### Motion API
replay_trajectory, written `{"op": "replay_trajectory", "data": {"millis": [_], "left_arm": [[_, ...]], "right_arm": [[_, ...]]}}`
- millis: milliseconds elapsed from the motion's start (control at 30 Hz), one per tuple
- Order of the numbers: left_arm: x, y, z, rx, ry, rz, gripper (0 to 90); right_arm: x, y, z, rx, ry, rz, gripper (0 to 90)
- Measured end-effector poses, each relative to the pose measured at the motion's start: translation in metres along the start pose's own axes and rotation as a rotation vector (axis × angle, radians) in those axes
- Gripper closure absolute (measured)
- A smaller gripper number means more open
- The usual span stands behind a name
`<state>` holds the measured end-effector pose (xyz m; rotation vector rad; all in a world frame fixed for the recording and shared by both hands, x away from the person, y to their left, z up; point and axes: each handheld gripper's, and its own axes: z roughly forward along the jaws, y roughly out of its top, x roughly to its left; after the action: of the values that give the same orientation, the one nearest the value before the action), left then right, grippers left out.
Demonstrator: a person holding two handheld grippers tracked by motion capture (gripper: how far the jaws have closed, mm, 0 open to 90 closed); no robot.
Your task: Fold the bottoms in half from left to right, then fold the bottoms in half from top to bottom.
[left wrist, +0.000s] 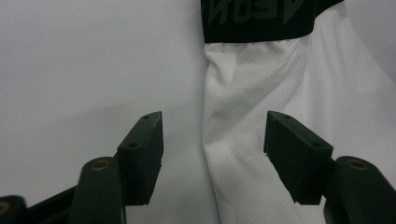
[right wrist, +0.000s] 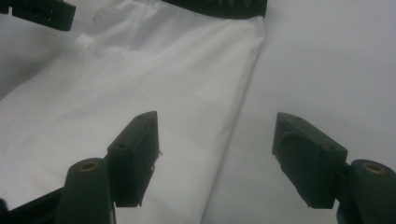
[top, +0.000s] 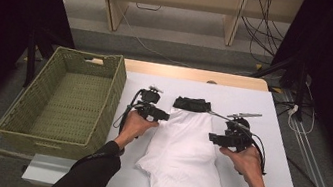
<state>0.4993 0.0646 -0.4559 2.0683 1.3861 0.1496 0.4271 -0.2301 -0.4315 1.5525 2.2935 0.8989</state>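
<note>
The folded white garment (top: 185, 149) lies between my grippers, long axis running away from me, black waistband (top: 192, 104) farthest. My left gripper (left wrist: 214, 149) straddles its left edge, jaws spread, pinching nothing; my right gripper (right wrist: 215, 154) likewise straddles the right edge. Both equally near; the basket (top: 118, 83) sits beyond the left.

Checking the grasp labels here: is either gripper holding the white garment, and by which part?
Nothing is held. The left gripper and right gripper both stand open over the edges of the white garment.
</note>
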Motion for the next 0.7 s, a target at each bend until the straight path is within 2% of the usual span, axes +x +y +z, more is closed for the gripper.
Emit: {"op": "replay_trajectory", "data": {"millis": [300,700], "left_arm": [[0.004,0.003,0.006,0.020,-0.012,-0.012,30.3],[0.004,0.002,0.017,0.036,-0.017,-0.025,26.7]], "right_arm": [[-0.010,0.022,0.022,0.051,0.024,0.026,25.2],[-0.019,0.030,0.036,0.058,0.025,0.040,24.9]]}}
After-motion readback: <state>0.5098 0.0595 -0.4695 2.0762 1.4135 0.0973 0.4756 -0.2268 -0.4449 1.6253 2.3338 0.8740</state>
